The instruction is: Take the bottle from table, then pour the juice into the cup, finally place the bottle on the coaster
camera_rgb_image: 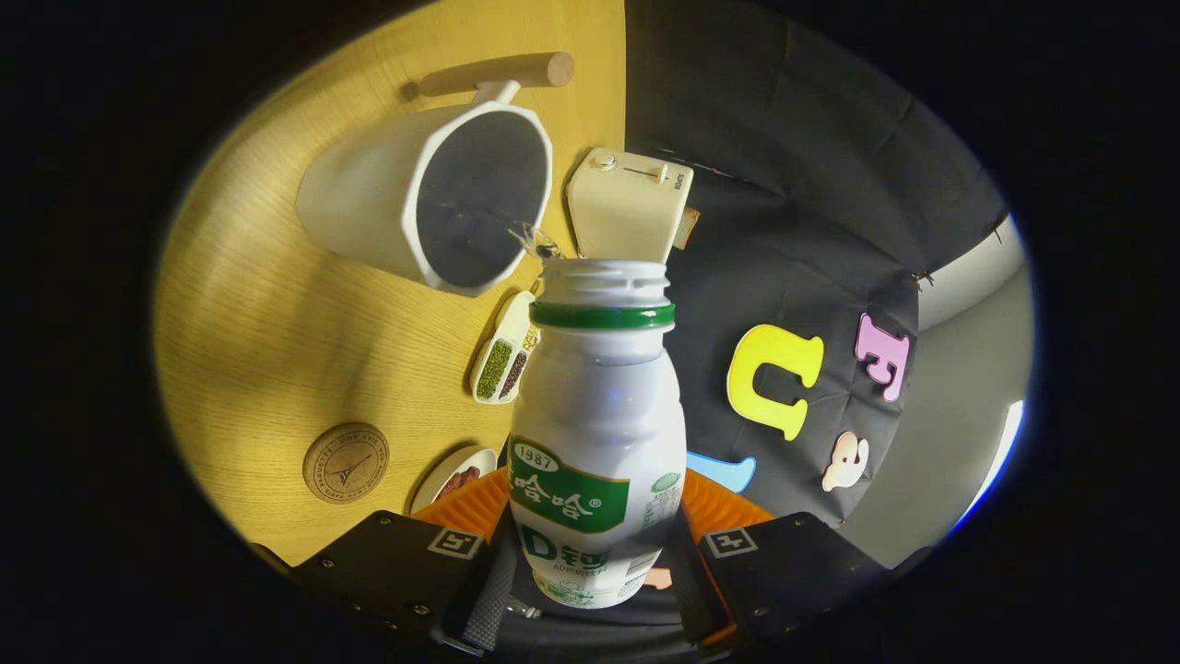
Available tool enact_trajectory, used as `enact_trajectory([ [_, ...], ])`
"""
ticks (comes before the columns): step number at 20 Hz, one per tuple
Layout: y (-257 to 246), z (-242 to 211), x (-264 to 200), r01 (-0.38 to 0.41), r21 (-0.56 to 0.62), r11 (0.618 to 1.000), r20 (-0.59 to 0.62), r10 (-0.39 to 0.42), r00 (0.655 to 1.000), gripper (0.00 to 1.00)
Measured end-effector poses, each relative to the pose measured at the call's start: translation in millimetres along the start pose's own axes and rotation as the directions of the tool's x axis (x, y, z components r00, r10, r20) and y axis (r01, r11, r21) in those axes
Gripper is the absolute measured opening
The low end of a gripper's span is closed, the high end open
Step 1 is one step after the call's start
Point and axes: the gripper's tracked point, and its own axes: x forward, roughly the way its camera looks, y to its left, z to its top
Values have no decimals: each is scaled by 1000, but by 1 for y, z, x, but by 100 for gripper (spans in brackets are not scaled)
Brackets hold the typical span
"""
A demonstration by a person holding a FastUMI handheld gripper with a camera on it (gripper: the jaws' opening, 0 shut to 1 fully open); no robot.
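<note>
Pouring now: my claw (595, 563) is clamped on the bottle (595, 415), both fingers pressing its lower body, bottle tipped so the open neck aims at the cup (433, 207). A thin stream leaves the mouth over the cup's rim. Cup sits mid-tabletop, near the far edge. Coaster (346, 463) lies apart on bare tabletop, open room around it; a small dish (456, 478) sits just beside.

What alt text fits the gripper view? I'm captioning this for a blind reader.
The gripper is shut on an open white bottle, tilted so its mouth points at a white cup with a wooden handle on a wooden table. A round coaster lies beside the fingers.
</note>
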Motion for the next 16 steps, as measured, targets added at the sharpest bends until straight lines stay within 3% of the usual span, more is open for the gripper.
enact_trajectory([
  [16, -6, 2, 0, 27, -77, 997, -8, -28, 1000, 72],
])
